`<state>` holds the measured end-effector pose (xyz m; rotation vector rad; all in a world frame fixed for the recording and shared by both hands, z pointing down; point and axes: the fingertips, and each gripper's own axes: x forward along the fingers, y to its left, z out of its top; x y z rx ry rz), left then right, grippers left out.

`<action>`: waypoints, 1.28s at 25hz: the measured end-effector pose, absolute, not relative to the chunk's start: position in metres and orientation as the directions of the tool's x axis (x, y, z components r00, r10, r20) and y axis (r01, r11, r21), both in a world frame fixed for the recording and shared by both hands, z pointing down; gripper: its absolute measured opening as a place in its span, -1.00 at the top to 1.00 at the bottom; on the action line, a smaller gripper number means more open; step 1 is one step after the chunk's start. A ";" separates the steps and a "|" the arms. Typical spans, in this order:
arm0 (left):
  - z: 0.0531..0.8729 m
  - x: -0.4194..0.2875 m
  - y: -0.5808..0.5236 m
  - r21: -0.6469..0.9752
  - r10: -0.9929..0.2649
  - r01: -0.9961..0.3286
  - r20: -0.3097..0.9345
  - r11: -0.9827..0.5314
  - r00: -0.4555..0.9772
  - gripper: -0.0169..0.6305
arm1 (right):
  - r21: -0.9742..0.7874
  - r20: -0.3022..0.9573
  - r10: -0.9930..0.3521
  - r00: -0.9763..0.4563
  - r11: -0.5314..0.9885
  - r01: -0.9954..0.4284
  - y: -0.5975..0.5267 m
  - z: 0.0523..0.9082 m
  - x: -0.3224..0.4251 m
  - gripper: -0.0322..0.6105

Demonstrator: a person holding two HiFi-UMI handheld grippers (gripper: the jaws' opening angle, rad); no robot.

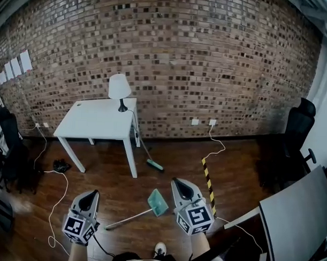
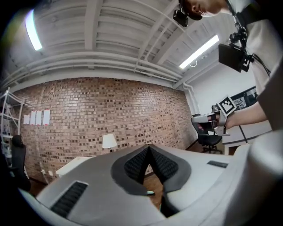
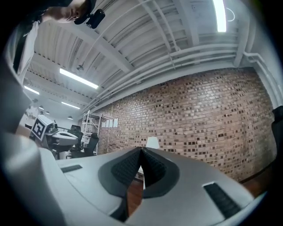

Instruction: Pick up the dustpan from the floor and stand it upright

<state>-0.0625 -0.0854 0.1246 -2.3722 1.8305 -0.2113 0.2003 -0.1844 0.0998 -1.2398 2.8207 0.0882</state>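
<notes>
The teal dustpan [image 1: 157, 202] lies flat on the wooden floor, its long pale handle [image 1: 126, 219] running toward the lower left. My left gripper [image 1: 92, 193] hovers left of the handle and is shut on nothing. On the dustpan's right, my right gripper [image 1: 176, 182] is shut and holds nothing too. Both point level toward the brick wall, well above the floor. In the left gripper view the jaws [image 2: 148, 148] meet with nothing between them, and a teal sliver [image 2: 150, 192] shows below. The right gripper view shows the right gripper [image 3: 141, 150] shut the same way.
A white table [image 1: 94, 120] with a lamp [image 1: 119, 89] stands against the brick wall; a broom [image 1: 150, 160] leans by its leg. A yellow-black floor strip [image 1: 208, 184] and cables [image 1: 51, 209] cross the floor. Black chairs [image 1: 298, 125] stand at both sides; a grey desk [image 1: 299, 217] fills the lower right.
</notes>
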 end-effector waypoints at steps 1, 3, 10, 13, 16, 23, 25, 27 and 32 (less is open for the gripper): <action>0.121 -0.065 -0.093 -0.193 -0.968 -0.949 0.022 -0.249 0.250 0.91 | 0.033 -0.078 -0.718 -0.691 0.691 -0.722 -0.191 0.097 0.191 0.95; 0.116 -0.073 -0.111 -0.188 -0.969 -0.952 0.015 -0.243 0.245 0.91 | 0.043 -0.076 -0.699 -0.711 0.711 -0.702 -0.205 0.093 0.176 0.96; 0.120 -0.080 -0.142 -0.205 -0.961 -0.939 0.023 -0.275 0.276 0.91 | 0.054 -0.017 -0.670 -0.742 0.741 -0.670 -0.227 0.097 0.144 0.95; 0.129 -0.096 -0.137 -0.170 -0.968 -0.953 0.040 -0.249 0.246 0.91 | 0.068 0.010 -0.646 -0.763 0.762 -0.644 -0.224 0.102 0.126 0.95; 0.143 -0.117 -0.133 -0.123 -0.969 -0.963 0.077 -0.241 0.233 0.91 | 0.083 0.028 -0.629 -0.777 0.776 -0.625 -0.221 0.106 0.105 0.95; 0.220 -0.127 -0.117 0.022 -0.879 -0.920 0.286 -0.391 0.381 0.65 | 0.168 0.157 -0.529 -0.834 0.847 -0.505 -0.215 0.150 0.038 0.63; 0.250 -0.127 -0.102 0.126 -0.849 -0.910 0.329 -0.394 0.413 0.51 | 0.182 0.227 -0.472 -0.852 0.880 -0.439 -0.206 0.172 0.023 0.58; 0.278 -0.137 -0.096 0.197 -0.831 -0.905 0.360 -0.377 0.424 0.51 | 0.198 0.292 -0.420 -0.859 0.905 -0.375 -0.203 0.195 0.007 0.54; 0.372 -0.159 -0.103 0.326 -0.742 -0.887 0.492 -0.327 0.455 0.24 | 0.183 0.424 -0.270 -0.864 0.960 -0.211 -0.213 0.273 -0.031 0.36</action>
